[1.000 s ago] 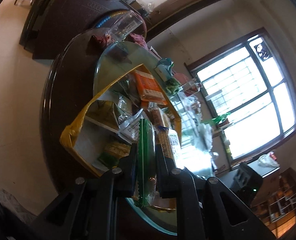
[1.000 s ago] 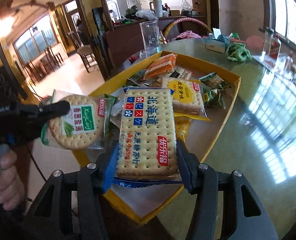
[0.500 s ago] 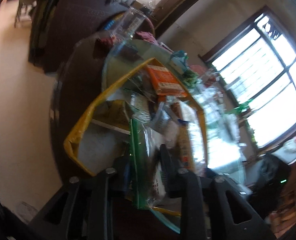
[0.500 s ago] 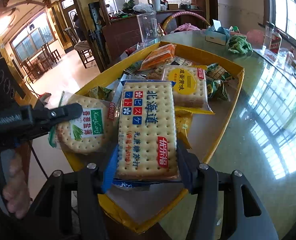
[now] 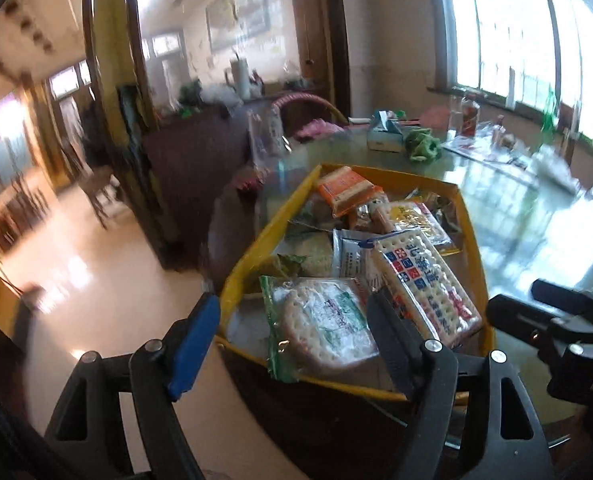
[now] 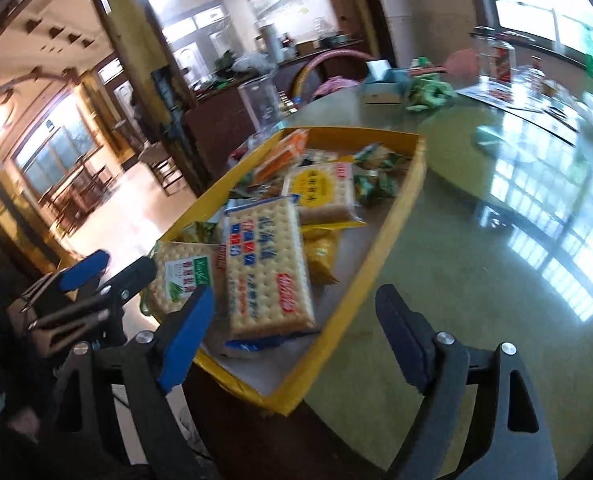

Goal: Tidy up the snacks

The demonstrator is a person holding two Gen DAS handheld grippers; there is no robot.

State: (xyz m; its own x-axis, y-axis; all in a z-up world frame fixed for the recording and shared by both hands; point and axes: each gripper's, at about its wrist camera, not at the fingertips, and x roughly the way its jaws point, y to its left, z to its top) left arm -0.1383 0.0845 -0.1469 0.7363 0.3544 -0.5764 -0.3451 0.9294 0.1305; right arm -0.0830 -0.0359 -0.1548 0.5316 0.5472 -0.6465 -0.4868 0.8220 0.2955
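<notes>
Motion blur smears the room, and the lower snack packets in the shallow yellow cardboard tray [image 6: 400, 204] on the glass-topped worktop [image 6: 496, 248] are half buried. The left claw [image 5: 292, 332] and the right claw [image 6: 292, 332] are both opening wide, gripping nothing. The round green-labelled cracker packet [image 5: 324, 324] and the long blue-edged cracker packet [image 6: 266, 268] lie in the tray's near end.

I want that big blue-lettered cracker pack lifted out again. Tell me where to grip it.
Grip the blue-lettered cracker pack across its long side edges, near the end closest to the right gripper, whose jaws are opening. It lies flat atop other snacks, so both edges are exposed; come from above.
</notes>
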